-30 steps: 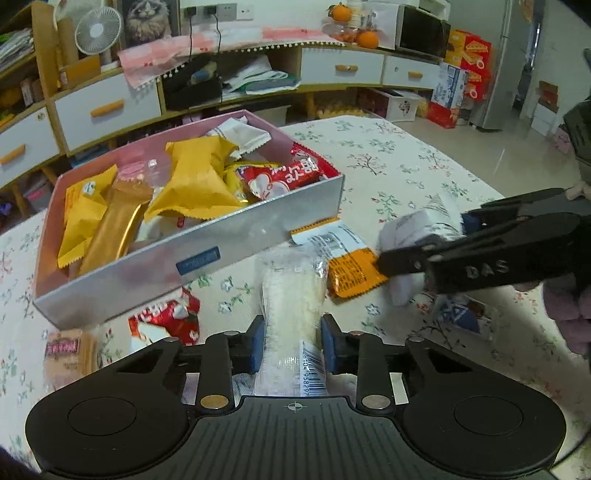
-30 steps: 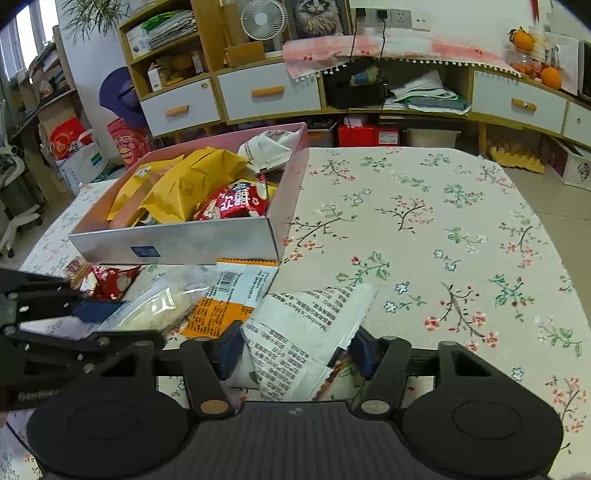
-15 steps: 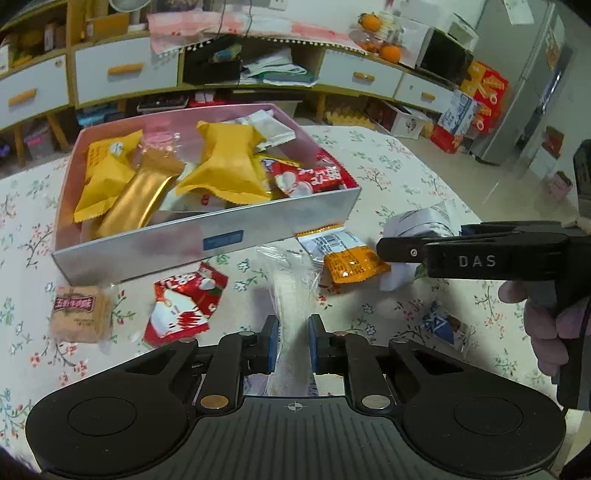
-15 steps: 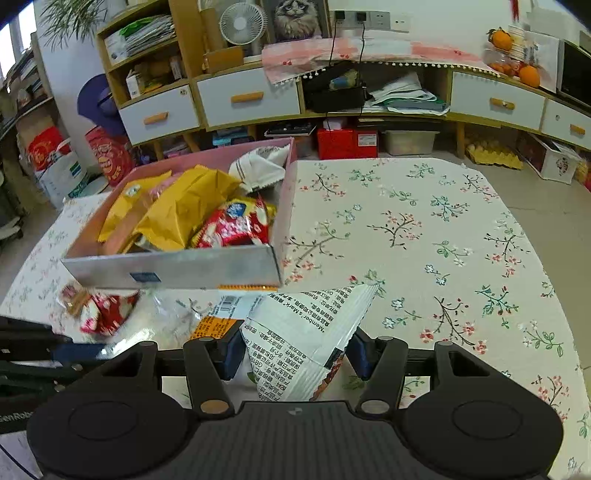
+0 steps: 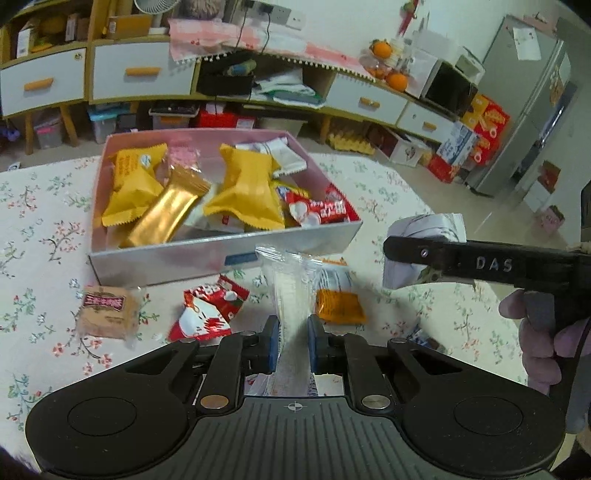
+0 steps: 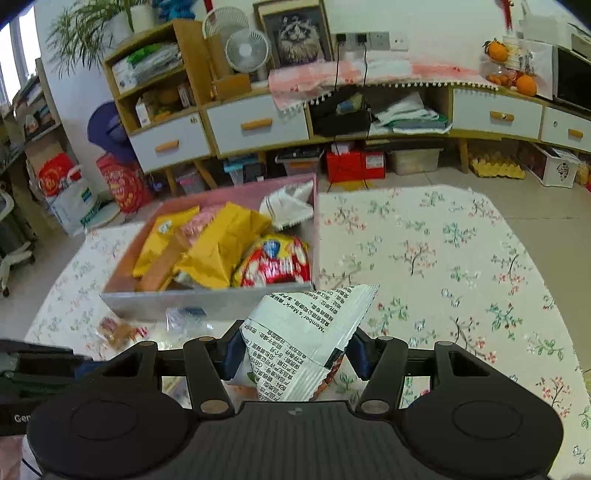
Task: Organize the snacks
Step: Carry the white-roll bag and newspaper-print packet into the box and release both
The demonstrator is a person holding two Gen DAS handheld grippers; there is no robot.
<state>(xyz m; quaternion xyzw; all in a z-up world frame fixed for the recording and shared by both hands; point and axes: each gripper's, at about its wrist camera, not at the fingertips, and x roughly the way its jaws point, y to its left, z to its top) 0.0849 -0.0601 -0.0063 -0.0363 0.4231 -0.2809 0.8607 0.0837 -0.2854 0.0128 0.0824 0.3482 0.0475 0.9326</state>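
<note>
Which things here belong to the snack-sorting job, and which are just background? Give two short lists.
Job: box; clear packet in left gripper; white packet in right gripper; loose red packet, orange packet and brown biscuit on the table.

Background: fan, cat picture, oranges, fridge.

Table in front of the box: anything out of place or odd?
Yes. Three snacks lie loose on the tablecloth outside the box: a brown biscuit pack, a red packet and an orange packet. Nothing looks spilled or torn.
</note>
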